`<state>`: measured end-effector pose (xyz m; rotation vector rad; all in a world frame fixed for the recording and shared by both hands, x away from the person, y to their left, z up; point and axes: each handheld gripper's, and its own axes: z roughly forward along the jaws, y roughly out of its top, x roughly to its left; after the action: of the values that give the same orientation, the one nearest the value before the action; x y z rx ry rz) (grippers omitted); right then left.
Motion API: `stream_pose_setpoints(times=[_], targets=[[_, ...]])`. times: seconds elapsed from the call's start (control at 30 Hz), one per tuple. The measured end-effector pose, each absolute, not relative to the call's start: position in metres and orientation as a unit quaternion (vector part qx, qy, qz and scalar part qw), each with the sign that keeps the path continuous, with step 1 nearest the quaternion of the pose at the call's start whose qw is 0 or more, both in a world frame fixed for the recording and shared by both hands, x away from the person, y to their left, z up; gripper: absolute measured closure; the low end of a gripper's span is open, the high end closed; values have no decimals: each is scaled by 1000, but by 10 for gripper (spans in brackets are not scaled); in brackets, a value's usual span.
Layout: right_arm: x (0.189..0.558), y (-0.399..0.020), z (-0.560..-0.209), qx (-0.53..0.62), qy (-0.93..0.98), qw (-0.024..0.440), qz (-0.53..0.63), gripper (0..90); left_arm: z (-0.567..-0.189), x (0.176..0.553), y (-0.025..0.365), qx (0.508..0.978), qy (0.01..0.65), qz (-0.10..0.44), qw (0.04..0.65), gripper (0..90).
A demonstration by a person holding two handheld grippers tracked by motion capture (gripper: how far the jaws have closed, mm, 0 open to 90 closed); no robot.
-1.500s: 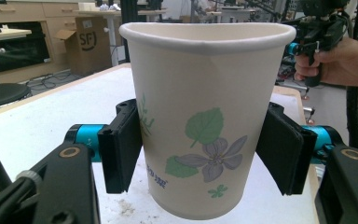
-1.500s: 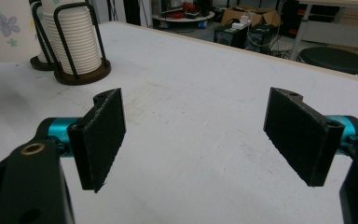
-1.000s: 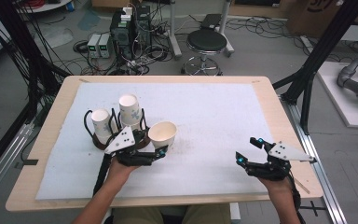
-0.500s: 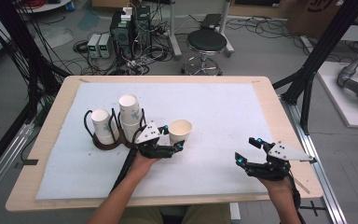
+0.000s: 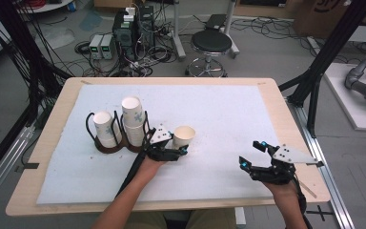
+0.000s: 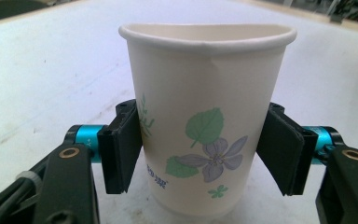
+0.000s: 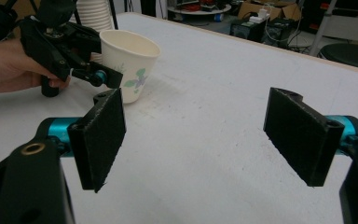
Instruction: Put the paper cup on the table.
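Plainly, the left tongs (image 6: 200, 154) clamp a flowered paper cup (image 6: 205, 116) by its sides, upright, its base at or just above the surface (image 5: 228, 109). Squeezing harder could likely crumple the thin wall; its rim already looks slightly flattened. The cup looks empty. Just behind those tongs, a black wire cup holder (image 5: 119, 140) carries stacked paper cups (image 5: 132, 119). The right tongs (image 7: 196, 140) gape wide, holding nothing, well apart.
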<state>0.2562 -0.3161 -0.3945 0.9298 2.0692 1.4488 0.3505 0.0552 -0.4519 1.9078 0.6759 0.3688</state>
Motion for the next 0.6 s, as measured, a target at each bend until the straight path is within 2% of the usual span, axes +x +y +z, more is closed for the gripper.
stream_pose_setpoints(times=[0.23,0.47,0.6], targets=[[256,-315,-395,336,751,223,523,215,-447,346,55,815,277,159,483,347],[256,-314,-395,334,754,222,520,215,-448,343,60,819,277,154,477,338],[257,-314,-396,334,755,222,519,215,-449,342,61,818,279,151,480,285]])
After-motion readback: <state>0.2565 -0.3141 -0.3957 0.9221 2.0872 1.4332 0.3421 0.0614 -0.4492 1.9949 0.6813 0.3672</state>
